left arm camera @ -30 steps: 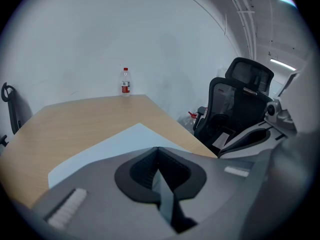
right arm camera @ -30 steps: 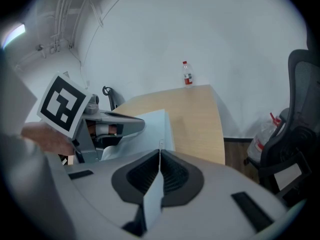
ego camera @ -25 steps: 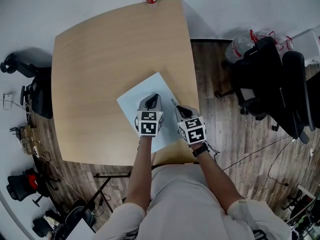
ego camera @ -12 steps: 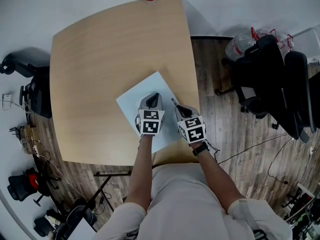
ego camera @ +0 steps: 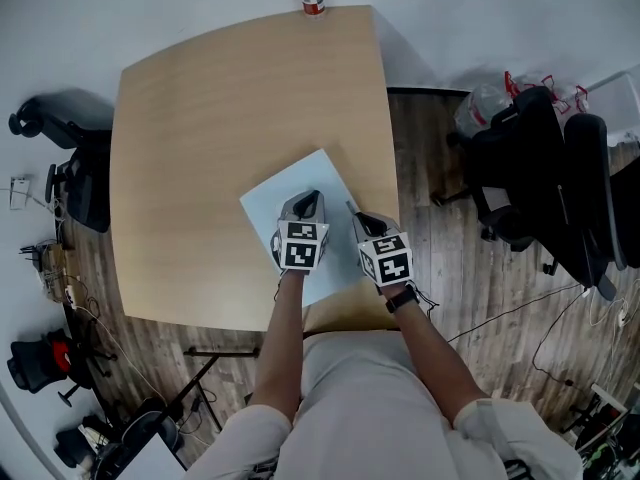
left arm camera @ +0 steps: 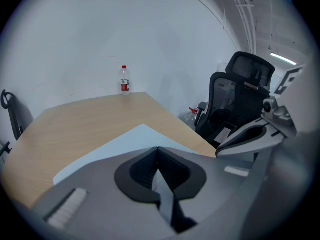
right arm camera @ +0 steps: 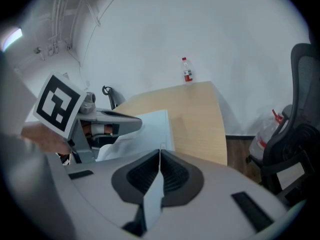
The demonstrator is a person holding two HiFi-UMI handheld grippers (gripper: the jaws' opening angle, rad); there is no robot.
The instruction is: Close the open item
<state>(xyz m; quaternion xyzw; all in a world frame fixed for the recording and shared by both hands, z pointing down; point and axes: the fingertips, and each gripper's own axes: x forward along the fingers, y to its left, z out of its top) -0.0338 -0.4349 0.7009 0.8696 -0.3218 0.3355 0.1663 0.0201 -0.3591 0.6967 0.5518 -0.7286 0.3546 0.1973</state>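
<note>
Jaws together — left gripper (left arm camera: 158,149), right gripper (right arm camera: 160,150); both at pale sheet (ego camera: 288,186).

An office: bare wooden table (ego camera: 230,118), black swivel chairs (ego camera: 540,168), floor cables (ego camera: 520,303), plain white walls.

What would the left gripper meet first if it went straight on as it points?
Probably only the pale sheet under the left gripper; past it tabletop, the bottle standing left of that line.

Pale-blue folder (ego camera: 294,181), lying flat
</note>
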